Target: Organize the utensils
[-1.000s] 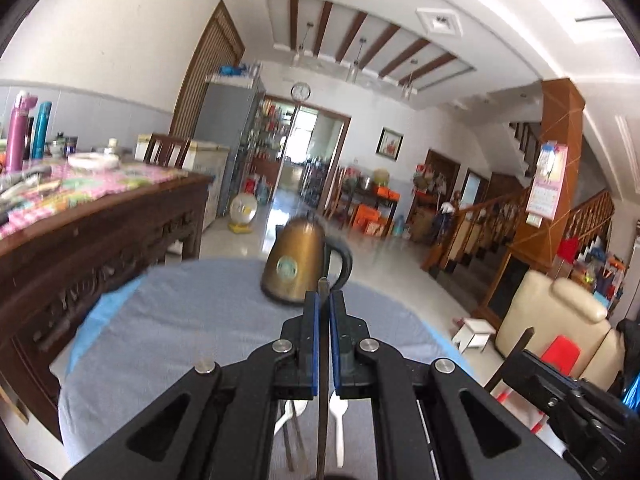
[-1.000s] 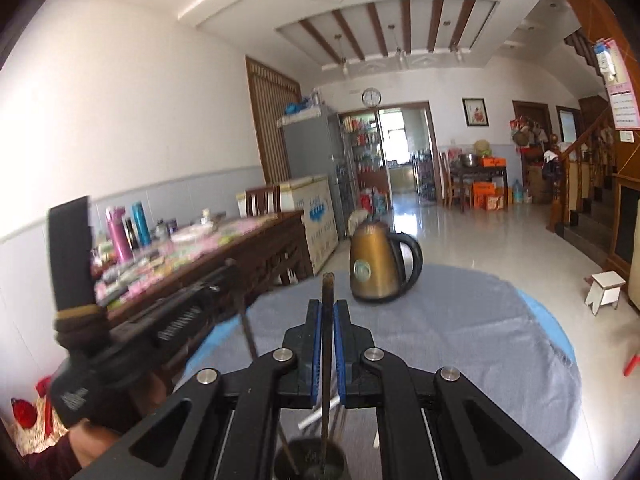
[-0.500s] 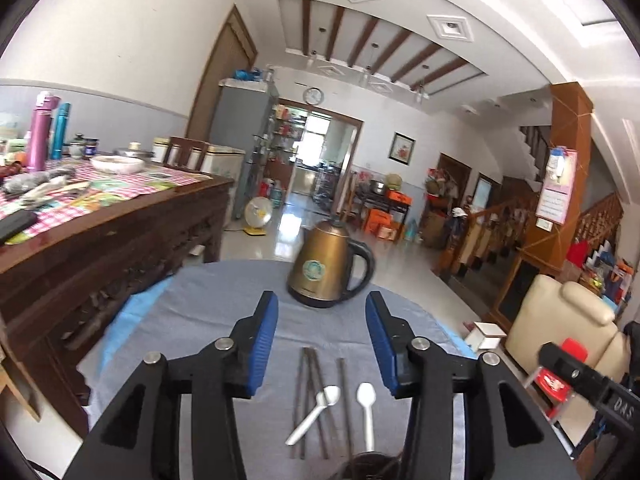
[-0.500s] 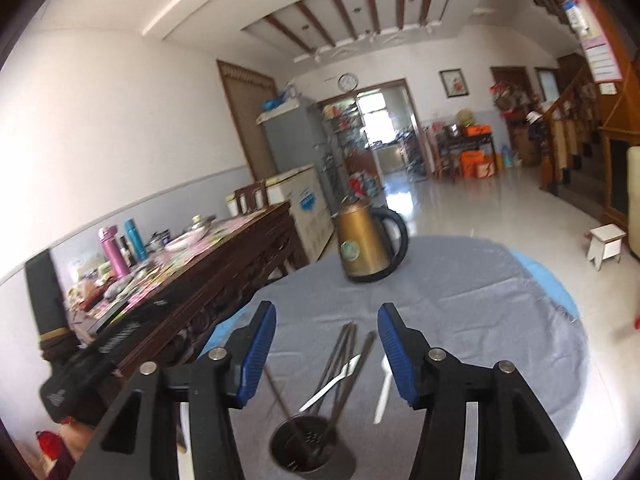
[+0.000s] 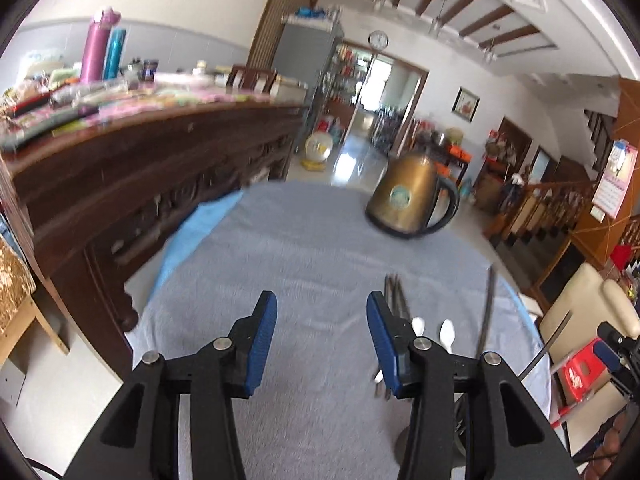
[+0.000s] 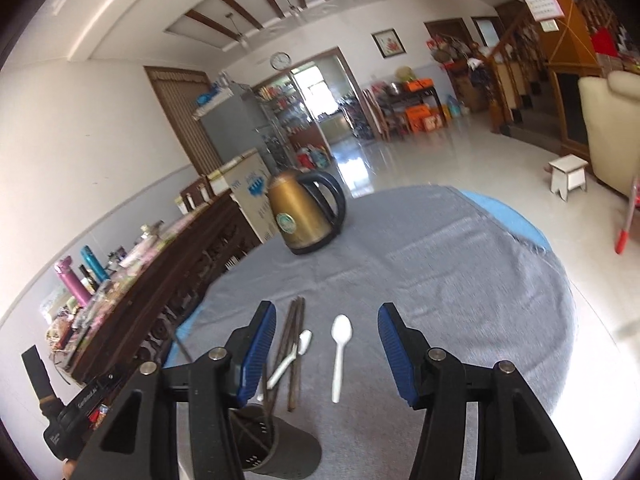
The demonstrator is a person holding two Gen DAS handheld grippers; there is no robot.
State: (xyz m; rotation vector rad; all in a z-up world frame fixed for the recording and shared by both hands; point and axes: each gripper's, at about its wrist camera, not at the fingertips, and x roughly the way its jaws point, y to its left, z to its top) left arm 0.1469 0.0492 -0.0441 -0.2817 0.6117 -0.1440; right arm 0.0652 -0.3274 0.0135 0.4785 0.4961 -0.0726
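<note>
On the grey cloth (image 6: 420,280) lie two white plastic spoons (image 6: 340,354) (image 6: 294,354) and a bundle of dark chopsticks (image 6: 295,332). My right gripper (image 6: 326,350) hangs open above them, with nothing between its pads. A dark perforated utensil holder (image 6: 276,446) stands at that view's bottom edge with chopsticks in it. My left gripper (image 5: 322,340) is open over bare cloth. To its right are the spoons (image 5: 447,330), the chopsticks (image 5: 394,292) and one upright chopstick (image 5: 489,312). The left gripper's finger hides most of the holder.
A gold kettle (image 6: 304,216) with a black handle stands at the far side of the round table (image 5: 192,232). A dark wooden sideboard (image 5: 140,168) cluttered with bottles runs along the left. A cream armchair (image 5: 588,312) and a red stool are on the right.
Both grippers were shut on a dark chopstick over the holder, then opened and let go. Both have since dropped lower; the left swung left over bare cloth, the right rolled.
</note>
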